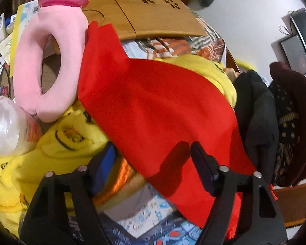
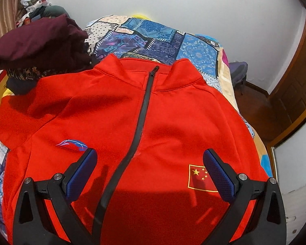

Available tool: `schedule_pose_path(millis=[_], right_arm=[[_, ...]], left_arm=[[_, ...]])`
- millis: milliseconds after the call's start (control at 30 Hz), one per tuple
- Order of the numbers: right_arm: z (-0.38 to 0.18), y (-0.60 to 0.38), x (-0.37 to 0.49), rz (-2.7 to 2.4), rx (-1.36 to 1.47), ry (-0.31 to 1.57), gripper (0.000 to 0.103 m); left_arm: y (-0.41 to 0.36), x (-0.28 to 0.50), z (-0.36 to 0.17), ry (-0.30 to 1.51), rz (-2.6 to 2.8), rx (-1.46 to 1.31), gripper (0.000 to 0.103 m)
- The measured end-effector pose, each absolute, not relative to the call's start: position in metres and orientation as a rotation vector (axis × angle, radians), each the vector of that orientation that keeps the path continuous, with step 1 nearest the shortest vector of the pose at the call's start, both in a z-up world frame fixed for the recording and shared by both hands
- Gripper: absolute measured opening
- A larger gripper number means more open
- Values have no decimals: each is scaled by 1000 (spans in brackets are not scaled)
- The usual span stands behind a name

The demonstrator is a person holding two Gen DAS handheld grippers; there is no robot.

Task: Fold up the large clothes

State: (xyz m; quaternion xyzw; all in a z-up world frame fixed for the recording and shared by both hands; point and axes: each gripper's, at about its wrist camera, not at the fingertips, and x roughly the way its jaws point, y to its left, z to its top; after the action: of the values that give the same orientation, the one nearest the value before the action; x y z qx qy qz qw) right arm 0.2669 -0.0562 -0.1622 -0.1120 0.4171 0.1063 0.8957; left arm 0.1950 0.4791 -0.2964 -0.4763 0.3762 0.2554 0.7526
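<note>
A red zip-up jacket (image 2: 116,118) lies front-up on a bed, collar away from me, with a dark zipper (image 2: 142,110), a flag patch (image 2: 200,178) and a small logo (image 2: 73,144). My right gripper (image 2: 150,163) is open and empty, hovering over the jacket's chest, fingers either side of the zipper. In the left wrist view one red sleeve (image 1: 153,106) stretches away over a yellow blanket (image 1: 61,143). My left gripper (image 1: 153,157) is open above the sleeve's near end, holding nothing.
A patchwork bedspread (image 2: 153,38) covers the bed. A maroon and dark clothes pile (image 2: 40,42) sits at the jacket's left shoulder. A pink ring cushion (image 1: 40,61), a wooden lap table (image 1: 144,10) and a white bottle (image 1: 8,126) lie near the sleeve. A wooden door (image 2: 295,102) stands to the right.
</note>
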Motion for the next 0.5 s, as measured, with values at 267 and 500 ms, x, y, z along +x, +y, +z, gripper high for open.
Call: schedule_pose_path(millis=[267, 500], right_arm=[[-157, -57, 273, 219, -218, 858, 103], [-138, -61, 265, 228, -220, 820, 103]], left_arm=[[477, 201, -278, 857, 717, -865, 13], [442, 203, -205, 741, 670, -660, 2]])
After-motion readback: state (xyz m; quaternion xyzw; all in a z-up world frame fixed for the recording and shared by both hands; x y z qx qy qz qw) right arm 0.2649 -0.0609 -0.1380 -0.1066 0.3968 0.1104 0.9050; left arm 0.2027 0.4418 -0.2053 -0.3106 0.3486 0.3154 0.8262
